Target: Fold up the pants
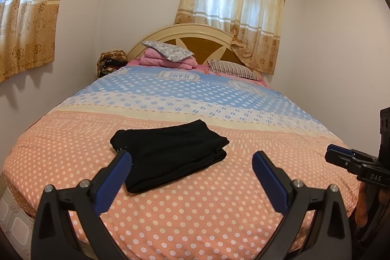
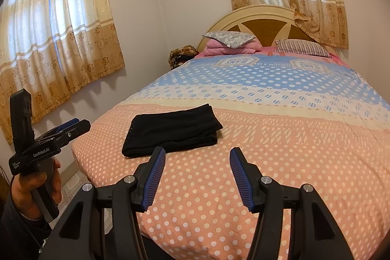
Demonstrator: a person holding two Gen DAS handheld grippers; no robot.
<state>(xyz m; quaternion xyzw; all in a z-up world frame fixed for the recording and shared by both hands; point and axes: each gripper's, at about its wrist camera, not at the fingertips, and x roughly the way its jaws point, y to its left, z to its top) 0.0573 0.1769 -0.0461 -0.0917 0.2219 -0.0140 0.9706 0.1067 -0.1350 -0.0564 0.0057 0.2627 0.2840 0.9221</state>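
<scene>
Both grippers clear of pants (image 1: 168, 152): left gripper (image 1: 191, 171) spread wide, right gripper (image 2: 197, 168) wide, empty. Pants folded compact on bed (image 1: 219, 211). Task looks finished; next, maybe only tidy edges.

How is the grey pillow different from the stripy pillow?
The grey pillow has a pale flowery print; the stripy pillow has dark and white stripes. The grey one sits up on a pink folded blanket; the stripy one lies low on the bed. Both are by the headboard.
</scene>
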